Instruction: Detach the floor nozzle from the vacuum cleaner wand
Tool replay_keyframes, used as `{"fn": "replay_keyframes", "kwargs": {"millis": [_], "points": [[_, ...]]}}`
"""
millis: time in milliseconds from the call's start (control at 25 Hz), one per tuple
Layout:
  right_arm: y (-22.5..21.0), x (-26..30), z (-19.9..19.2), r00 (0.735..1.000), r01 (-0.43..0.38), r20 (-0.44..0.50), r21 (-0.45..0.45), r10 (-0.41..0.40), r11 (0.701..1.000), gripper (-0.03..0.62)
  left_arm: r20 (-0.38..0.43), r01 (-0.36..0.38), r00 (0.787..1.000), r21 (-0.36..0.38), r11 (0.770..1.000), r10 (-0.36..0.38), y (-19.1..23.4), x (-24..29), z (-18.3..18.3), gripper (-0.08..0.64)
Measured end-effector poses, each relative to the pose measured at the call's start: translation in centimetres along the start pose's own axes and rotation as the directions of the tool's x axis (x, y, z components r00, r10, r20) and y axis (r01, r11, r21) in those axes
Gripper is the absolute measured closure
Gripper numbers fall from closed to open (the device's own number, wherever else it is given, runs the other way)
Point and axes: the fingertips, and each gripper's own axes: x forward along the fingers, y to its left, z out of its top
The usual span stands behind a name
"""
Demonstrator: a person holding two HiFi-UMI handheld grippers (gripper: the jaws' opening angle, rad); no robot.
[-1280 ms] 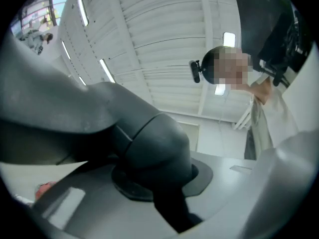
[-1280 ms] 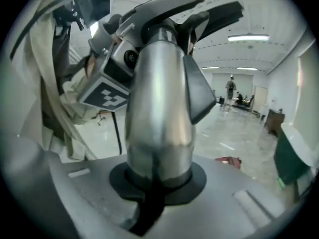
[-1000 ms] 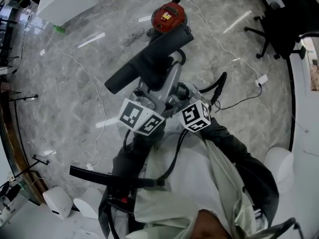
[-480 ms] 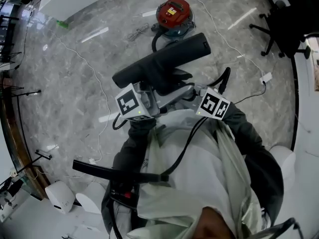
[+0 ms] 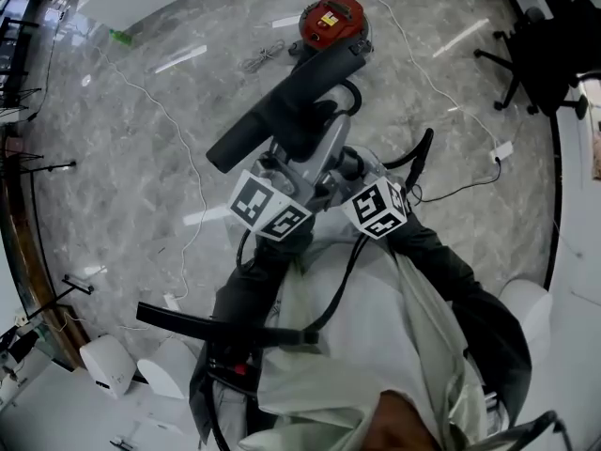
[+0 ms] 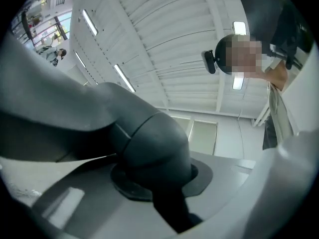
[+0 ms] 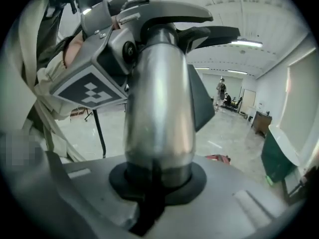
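I am clenching my left gripper (image 6: 157, 183) with its jaws on the dark rounded neck of the floor nozzle (image 5: 286, 111). My right gripper (image 7: 157, 178) is grasping the silver wand (image 7: 157, 118) in its jaws, just behind that neck. I am holding both above the marble floor (image 5: 141, 139), the nozzle's far end pointing toward the red vacuum canister (image 5: 346, 12). The canister's yellow label (image 5: 326, 24) is too small to read, and the marker cubes (image 5: 268, 211) are showing only black-and-white squares.

Half a second ago the nozzle head was lying flatter across and my grippers were standing further apart. Now they are sitting closer together and the head is slanting more steeply.

Only the right gripper view is showing the wand running up into my left gripper. Only the left gripper view is showing the ceiling lights (image 6: 122, 77). I cannot tell whether the nozzle has come free.
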Motion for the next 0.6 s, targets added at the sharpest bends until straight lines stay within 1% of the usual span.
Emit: {"fn": "replay_keyframes", "kwargs": {"millis": [40,80,120,200,240,280,320,400,480,520,560,600], "points": [[0.0,0.1,-0.1,1.0,0.003,-0.002,-0.011,-0.003,1.0,0.552,0.006,-0.001,1.0,0.005,1.0,0.001,0.0,-0.1,0.0,0.486],[0.1,0.1,-0.3,1.0,-0.009,-0.005,-0.022,0.009,1.0,0.552,0.01,0.015,1.0,0.007,1.0,-0.015,-0.2,-0.3,-0.1,0.486],[0.3,0.0,-0.5,0.999,-0.035,-0.005,-0.034,0.035,0.999,0.552,0.012,0.046,0.999,0.005,0.999,-0.046,-0.5,-0.4,-0.2,0.485],[0.9,-0.3,-0.6,0.994,-0.11,-0.001,-0.056,0.11,0.992,0.552,0.013,0.142,0.99,-0.009,0.99,-0.142,-1.5,-0.6,-0.3,0.482],[1.3,-0.6,-0.6,0.988,-0.153,0.005,-0.066,0.154,0.986,0.552,0.014,0.2,0.98,-0.015,0.98,-0.2,-2.2,-0.7,-0.3,0.483],[1.7,-1.0,-0.5,0.978,-0.205,0.014,-0.073,0.206,0.976,0.552,0.016,0.261,0.965,-0.016,0.965,-0.261,-3.0,-0.9,-0.2,0.485],[2.3,-1.4,-0.4,0.963,-0.265,0.025,-0.079,0.268,0.961,0.552,0.021,0.319,0.948,-0.013,0.948,-0.319,-3.8,-1.0,-0.1,0.485],[3.6,-2.1,0.0,0.918,-0.388,0.045,-0.085,0.393,0.918,0.552,0.027,0.418,0.908,-0.003,0.908,-0.418,-5.2,-1.5,0.2,0.485],[4.7,-2.7,0.3,0.873,-0.478,0.062,-0.082,0.483,0.875,0.552,0.023,0.488,0.873,0.0,0.873,-0.488,-6.2,-1.8,0.3,0.485],[5.0,-2.8,0.5,0.862,-0.497,0.067,-0.077,0.502,0.864,0.552,0.02,0.507,0.862,-0.002,0.862,-0.507,-6.4,-1.9,0.4,0.485],[5.1,-2.8,0.6,0.863,-0.496,0.069,-0.07,0.5,0.866,0.552,0.018,0.511,0.86,-0.006,0.86,-0.511,-6.4,-1.9,0.4,0.485],[5.0,-2.5,0.6,0.874,-0.477,0.069,-0.061,0.481,0.877,0.554,0.019,0.495,0.869,-0.009,0.869,-0.495,-6.1,-1.8,0.5,0.486]]}}
